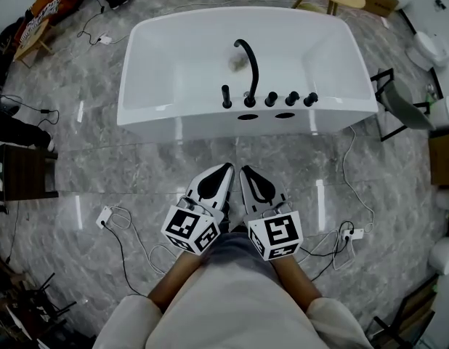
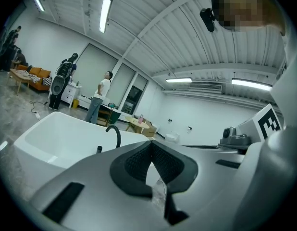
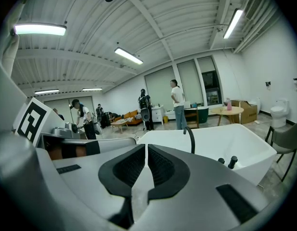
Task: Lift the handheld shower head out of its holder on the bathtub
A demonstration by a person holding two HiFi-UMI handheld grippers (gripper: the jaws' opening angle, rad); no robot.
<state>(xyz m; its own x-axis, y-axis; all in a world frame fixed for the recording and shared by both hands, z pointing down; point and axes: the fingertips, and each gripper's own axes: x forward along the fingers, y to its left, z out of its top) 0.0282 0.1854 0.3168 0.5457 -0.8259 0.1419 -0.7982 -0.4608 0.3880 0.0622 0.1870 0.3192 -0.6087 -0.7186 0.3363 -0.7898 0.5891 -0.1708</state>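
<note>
Left hand-held gripper: jaws together, empty. Right hand-held gripper: same. Both apart from tub; shower head upright on rim.

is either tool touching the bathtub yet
No, the left tool and the right tool both hang over the grey floor, short of the bathtub.

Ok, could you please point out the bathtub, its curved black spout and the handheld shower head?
bathtub [image 1: 174, 71]: head view, bare left inner wall.
curved black spout [image 1: 255, 70]: head view, on its arched tube.
handheld shower head [image 1: 226, 97]: head view, its upright black body.
</note>
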